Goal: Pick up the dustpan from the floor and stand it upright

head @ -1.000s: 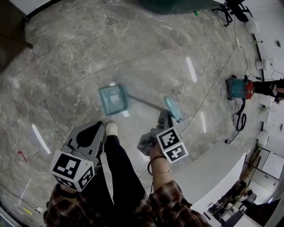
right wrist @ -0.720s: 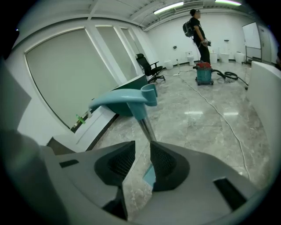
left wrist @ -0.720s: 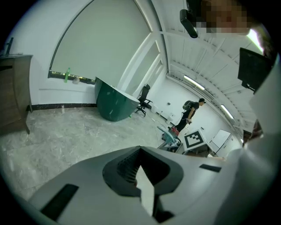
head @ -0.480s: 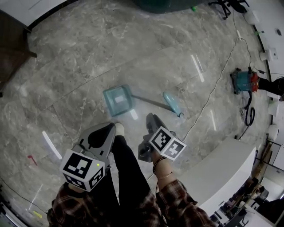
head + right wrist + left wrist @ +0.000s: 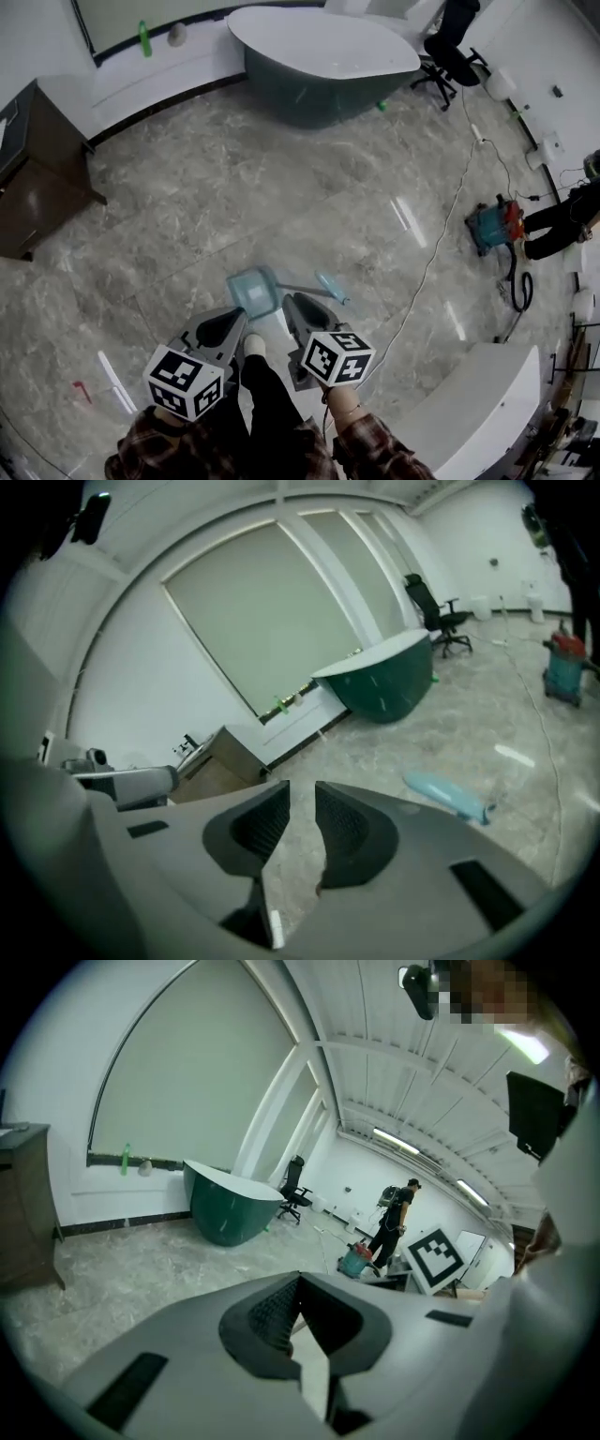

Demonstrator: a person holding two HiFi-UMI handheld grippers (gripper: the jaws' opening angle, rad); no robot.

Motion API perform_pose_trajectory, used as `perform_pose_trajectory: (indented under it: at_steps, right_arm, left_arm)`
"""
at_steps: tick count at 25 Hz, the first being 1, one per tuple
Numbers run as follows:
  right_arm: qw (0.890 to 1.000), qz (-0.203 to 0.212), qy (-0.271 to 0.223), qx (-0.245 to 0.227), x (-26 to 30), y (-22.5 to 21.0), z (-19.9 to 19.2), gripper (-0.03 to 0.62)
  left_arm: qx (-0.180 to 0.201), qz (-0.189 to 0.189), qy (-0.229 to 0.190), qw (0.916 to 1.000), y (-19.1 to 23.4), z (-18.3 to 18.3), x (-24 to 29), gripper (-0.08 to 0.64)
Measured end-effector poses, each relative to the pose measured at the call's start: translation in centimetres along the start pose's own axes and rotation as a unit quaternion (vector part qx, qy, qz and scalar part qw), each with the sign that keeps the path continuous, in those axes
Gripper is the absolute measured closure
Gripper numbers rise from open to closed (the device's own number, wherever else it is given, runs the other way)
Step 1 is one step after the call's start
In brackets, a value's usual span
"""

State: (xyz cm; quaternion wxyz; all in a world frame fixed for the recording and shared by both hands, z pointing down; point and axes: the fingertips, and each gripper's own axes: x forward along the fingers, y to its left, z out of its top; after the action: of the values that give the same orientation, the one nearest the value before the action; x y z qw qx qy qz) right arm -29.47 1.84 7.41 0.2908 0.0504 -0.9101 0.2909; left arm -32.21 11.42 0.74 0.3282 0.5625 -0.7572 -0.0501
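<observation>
The pale blue dustpan (image 5: 251, 289) lies flat on the marble floor, its thin handle running right to a light blue grip (image 5: 331, 287). That grip (image 5: 448, 794) also shows in the right gripper view, on the floor to the right of the jaws. My left gripper (image 5: 236, 317) hangs above the floor just short of the pan, its jaw tips together and empty (image 5: 300, 1281). My right gripper (image 5: 292, 302) is held beside it, above the handle, jaws apart with only floor between them (image 5: 302, 787). Neither touches the dustpan.
A dark green tub-shaped desk (image 5: 319, 56) and an office chair (image 5: 450, 47) stand at the back. A brown cabinet (image 5: 37, 178) is at the left. A teal vacuum (image 5: 492, 223) with a long cable (image 5: 431, 262) and a white counter (image 5: 478, 403) are on the right.
Both grippers have risen away from the floor and the view has pulled back. The right gripper has left the handle's grip. The dustpan still lies flat in the same spot.
</observation>
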Motion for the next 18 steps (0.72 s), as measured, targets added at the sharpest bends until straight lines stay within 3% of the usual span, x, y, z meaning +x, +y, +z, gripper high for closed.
perform_pose_trajectory:
  at_steps: [6, 12, 18]
  right_arm:
    - [0.986, 0.054, -0.067, -0.140, -6.6, 7.3, 8.0, 0.522]
    - [0.972, 0.082, -0.129, -0.177, -11.4, 11.9, 12.1, 0.547]
    - [0.961, 0.085, -0.155, -0.215, -14.2, 15.1, 12.4, 0.580]
  left_arm:
    - [0.049, 0.004, -0.051, 0.9975, -3.8, 7.0, -3.4, 0.560]
    - [0.069, 0.006, -0.106, 0.9919, -7.2, 10.8, -6.3, 0.560]
    - [0.059, 0.032, -0.141, 0.9876, -8.2, 11.8, -8.4, 0.560]
